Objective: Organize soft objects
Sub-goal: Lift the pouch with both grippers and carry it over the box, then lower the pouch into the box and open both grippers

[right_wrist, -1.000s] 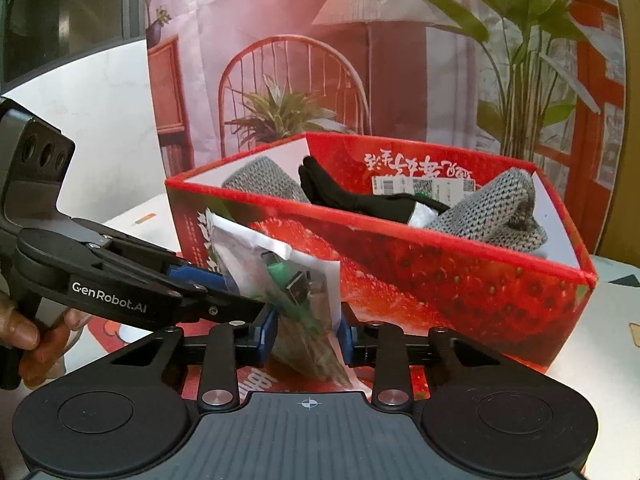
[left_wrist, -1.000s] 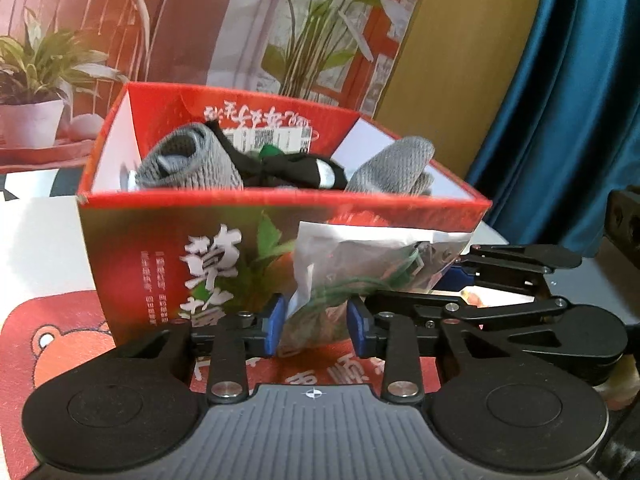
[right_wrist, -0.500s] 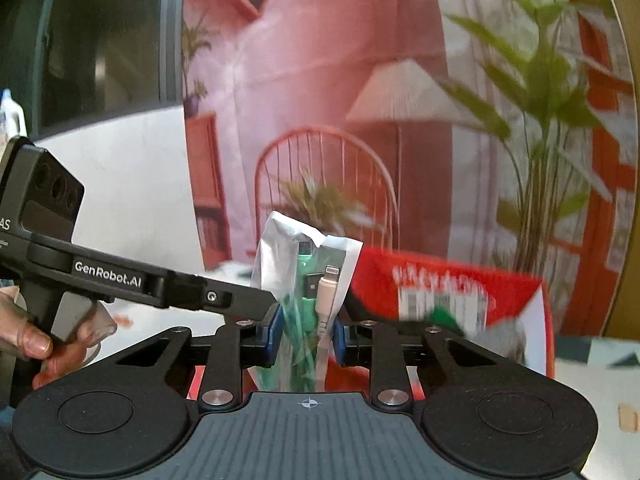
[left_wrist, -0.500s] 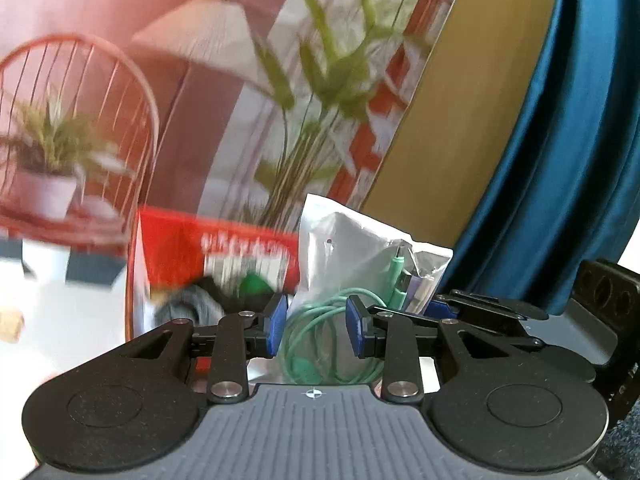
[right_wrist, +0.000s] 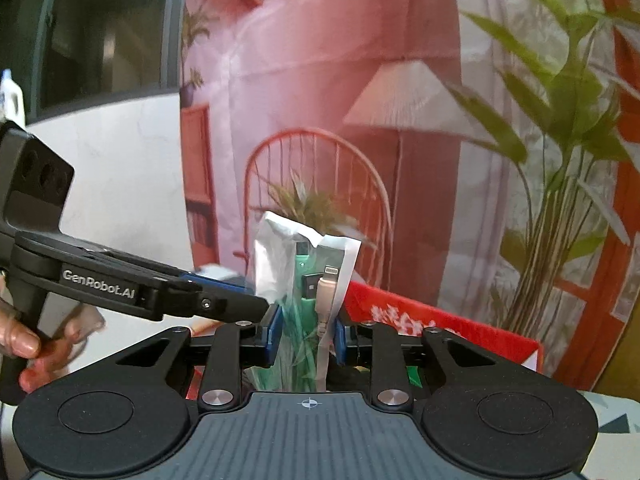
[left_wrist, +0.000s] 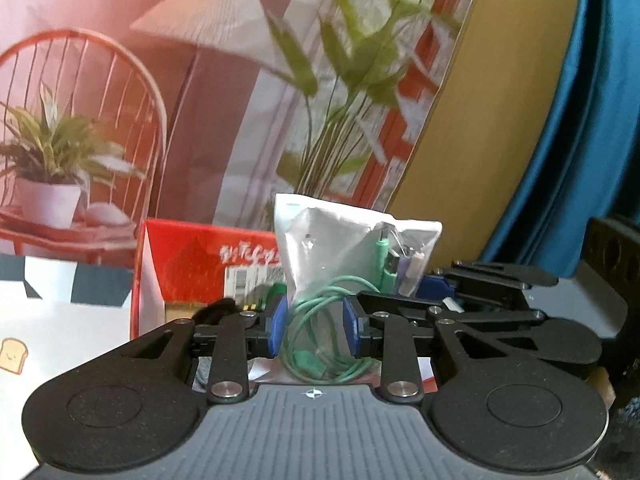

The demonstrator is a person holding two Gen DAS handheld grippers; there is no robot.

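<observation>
The clear bag of cables is hanging pinched between the left gripper and right gripper, both clamping it above the red box, likely needing lowering inside next.

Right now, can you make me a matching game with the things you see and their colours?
Things:
1. cable coiled in the plastic bag
2. strawberry box
3. curtain
4. gripper pads

Colours:
a. teal blue
b. green
c. bright blue
d. red

Pairs: 1-b, 2-d, 3-a, 4-c
</observation>
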